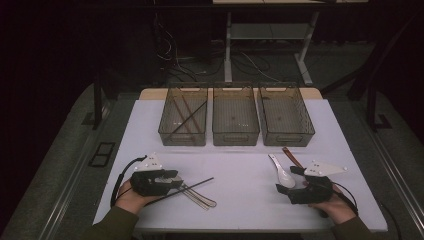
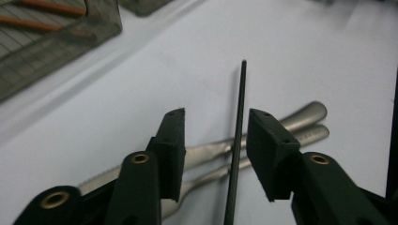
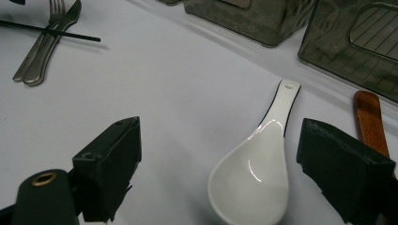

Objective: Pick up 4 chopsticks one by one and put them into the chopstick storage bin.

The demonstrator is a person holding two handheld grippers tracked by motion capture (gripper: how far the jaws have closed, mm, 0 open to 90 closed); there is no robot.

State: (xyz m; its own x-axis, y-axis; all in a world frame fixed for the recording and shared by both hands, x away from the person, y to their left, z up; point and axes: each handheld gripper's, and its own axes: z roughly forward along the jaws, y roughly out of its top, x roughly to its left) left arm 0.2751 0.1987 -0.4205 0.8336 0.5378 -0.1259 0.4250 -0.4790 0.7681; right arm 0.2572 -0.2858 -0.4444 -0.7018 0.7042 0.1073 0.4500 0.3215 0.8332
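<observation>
The left gripper (image 1: pixel 172 181) hides the near end of the black chopstick (image 2: pixel 238 136) and the fork and knife heads (image 2: pixel 141 171) at 6 o'clock. The wooden spoon (image 3: pixel 371 123) is covered at 5 o'clock by a jaw, its bowl unseen.

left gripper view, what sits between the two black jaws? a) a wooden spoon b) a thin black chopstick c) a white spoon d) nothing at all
b: the thin black chopstick runs up between the jaws of the left gripper, lying across the handles of the metal fork and knife; the pads have a gap on each side and do not press on it yet.
</observation>
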